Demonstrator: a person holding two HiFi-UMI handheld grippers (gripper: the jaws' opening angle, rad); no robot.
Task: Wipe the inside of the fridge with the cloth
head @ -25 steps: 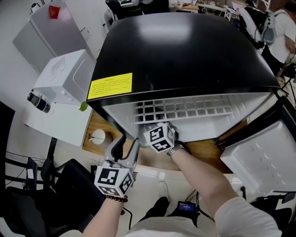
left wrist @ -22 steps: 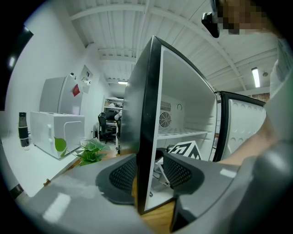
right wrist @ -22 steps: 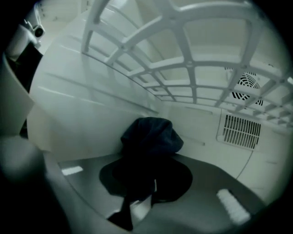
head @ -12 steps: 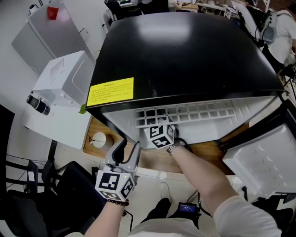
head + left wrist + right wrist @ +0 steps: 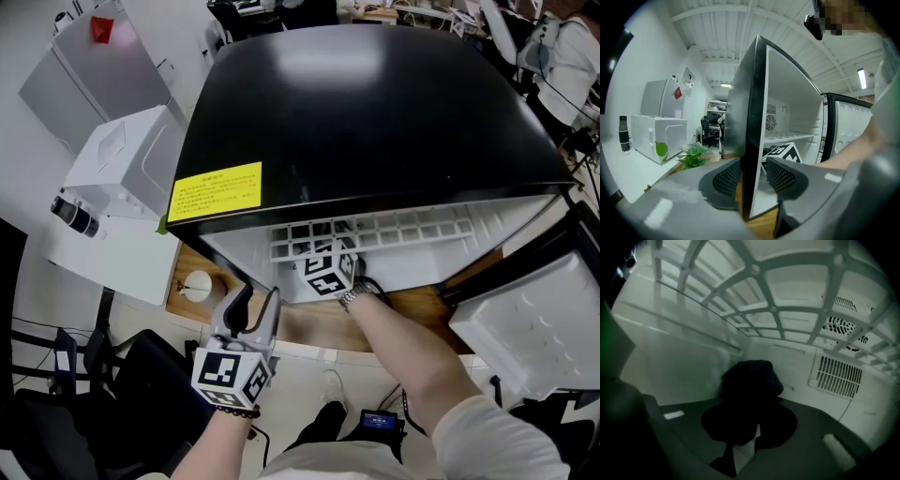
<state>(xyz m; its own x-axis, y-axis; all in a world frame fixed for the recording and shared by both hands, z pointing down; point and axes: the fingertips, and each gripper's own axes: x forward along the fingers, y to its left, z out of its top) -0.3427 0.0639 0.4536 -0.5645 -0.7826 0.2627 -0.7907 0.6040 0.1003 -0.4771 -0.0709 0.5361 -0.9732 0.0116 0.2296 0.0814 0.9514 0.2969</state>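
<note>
Right gripper [image 5: 751, 427], lower centre of its own view: jaws clamped on the dark cloth [image 5: 750, 380], inside the fridge [image 5: 375, 112] beneath the white grid shelf [image 5: 787, 310] (cloth bunches ahead of the tips). Left gripper [image 5: 751, 174]: jaws apart and just been closing, with the fridge's front wall edge lined up between them, pads not pressing.

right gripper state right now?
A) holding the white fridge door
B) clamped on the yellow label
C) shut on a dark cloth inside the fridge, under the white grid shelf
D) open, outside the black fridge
C: in its own view the right gripper has its jaws closed on the dark bunched cloth, with the white grid shelf overhead inside the black fridge.
</note>
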